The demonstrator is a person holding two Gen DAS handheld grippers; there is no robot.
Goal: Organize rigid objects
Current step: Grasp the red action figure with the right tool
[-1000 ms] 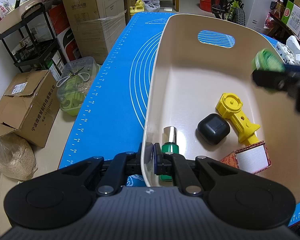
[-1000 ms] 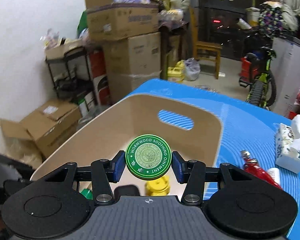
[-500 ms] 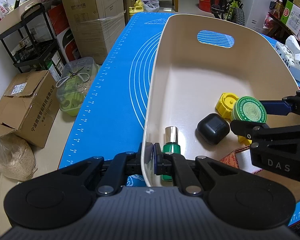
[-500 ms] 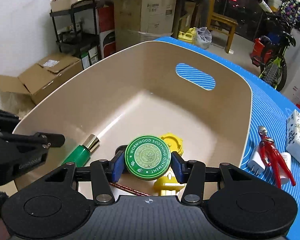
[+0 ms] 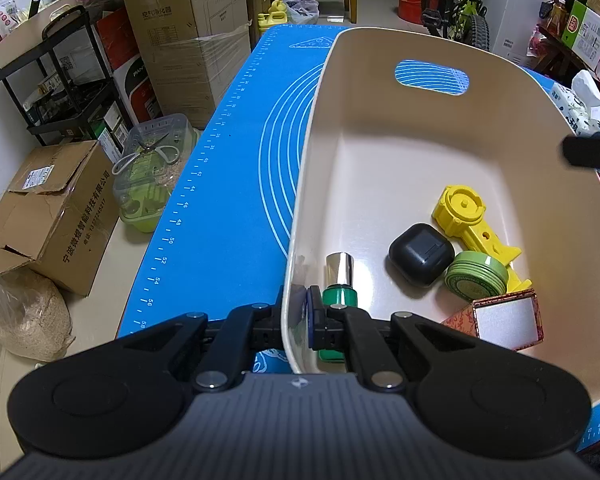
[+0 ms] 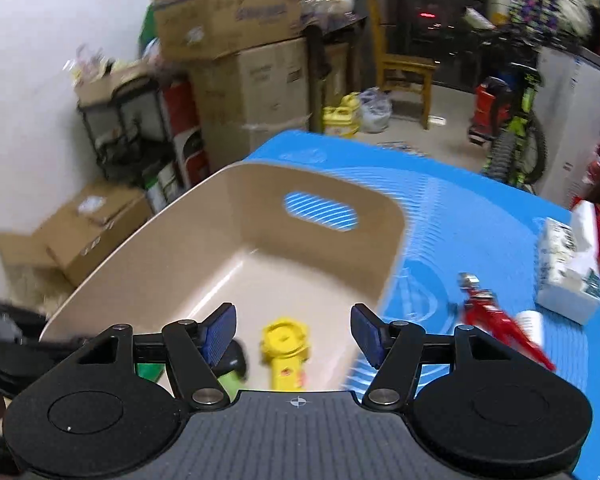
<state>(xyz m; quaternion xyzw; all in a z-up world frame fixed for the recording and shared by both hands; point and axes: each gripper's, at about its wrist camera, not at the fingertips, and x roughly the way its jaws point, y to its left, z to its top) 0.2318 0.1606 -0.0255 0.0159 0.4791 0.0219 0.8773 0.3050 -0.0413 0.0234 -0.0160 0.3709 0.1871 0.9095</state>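
Leftward view: left gripper (image 5: 300, 314) clamps the bin (image 5: 296, 216) wall; the ointment tin (image 5: 476, 276) rests inside, against the black case (image 5: 420, 254). Rightward view: right gripper (image 6: 294, 332) gapes, unloaded; next likely target, the red figure (image 6: 496, 320) on the mat (image 6: 480, 216).

My left wrist view sits close at the beige plastic bin (image 5: 380, 168), looking down along its near wall. My right view looks forward from higher, sharing the bin (image 6: 260, 216) and blue mat (image 6: 480, 220).
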